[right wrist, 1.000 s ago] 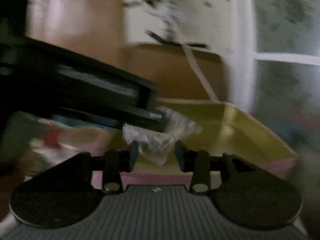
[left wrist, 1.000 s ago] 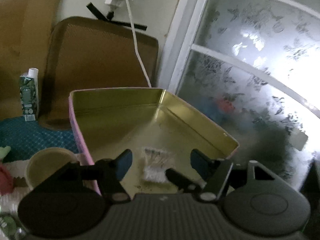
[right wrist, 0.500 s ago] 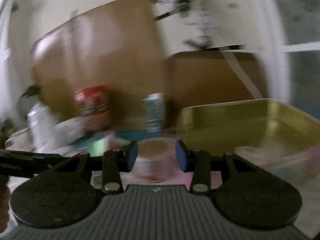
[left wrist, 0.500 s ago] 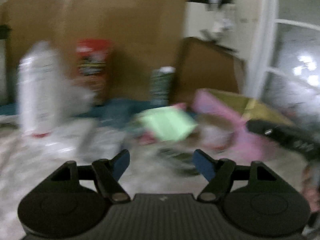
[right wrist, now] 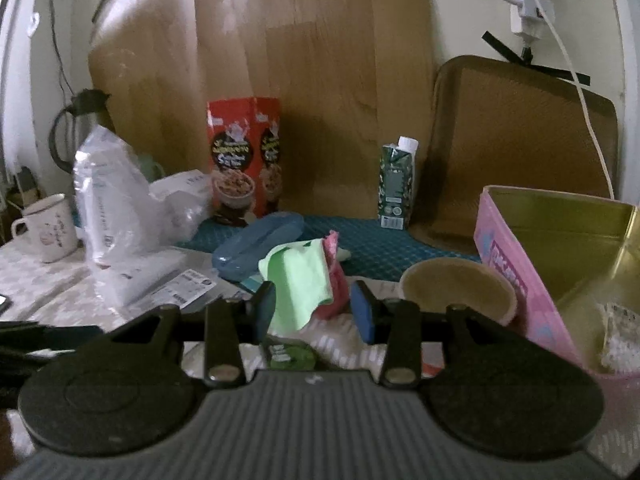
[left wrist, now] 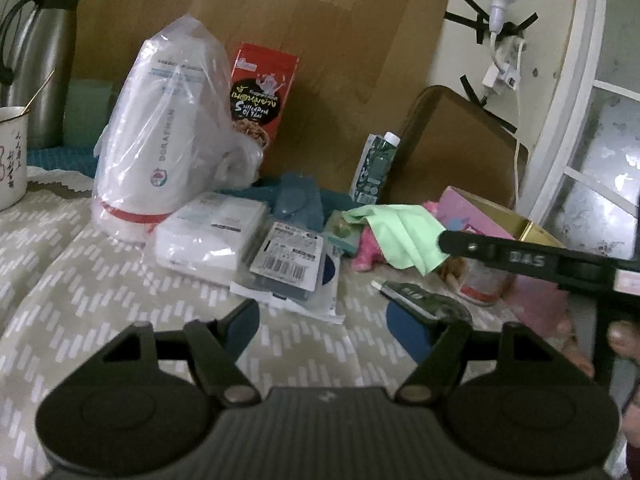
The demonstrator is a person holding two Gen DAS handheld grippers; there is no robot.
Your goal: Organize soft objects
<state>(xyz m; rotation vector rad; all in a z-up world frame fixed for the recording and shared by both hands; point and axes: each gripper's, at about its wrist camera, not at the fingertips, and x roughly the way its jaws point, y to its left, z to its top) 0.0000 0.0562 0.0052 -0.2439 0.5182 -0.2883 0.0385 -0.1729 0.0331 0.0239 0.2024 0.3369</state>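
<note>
Green cloth (right wrist: 298,280) lies crumpled over a pink soft toy (right wrist: 334,280) near the middle of the worktop (left wrist: 80,264), which is covered by a beige patterned sheet. From the right wrist view, the right gripper (right wrist: 314,312) hovers just in front of this pair, its jaws moderately open and empty, the cloth and toy framed between the blue pads but not touched. Just right of them stands a round tub (right wrist: 458,288), and beside that an open pink tin (right wrist: 516,276) with a gold inside, holding a small clear packet (right wrist: 618,332) at its near corner. In the left wrist view the left gripper (left wrist: 322,326) hangs above the sheet with its jaws wide open and holding nothing; the cloth (left wrist: 400,236) and toy (left wrist: 368,248) sit further back and to its right. Ahead of the left gripper lies a flat barcode pack (left wrist: 288,256) resting against a white wrapped pack (left wrist: 212,236), with a bagged white jug (left wrist: 160,140) behind. A red box (left wrist: 262,92) and a green carton (left wrist: 376,168) stand at the back against a wooden board (left wrist: 340,40). A mug (right wrist: 48,232) sits at the far left, and a blue case (right wrist: 256,250) lies behind the cloth.
</note>
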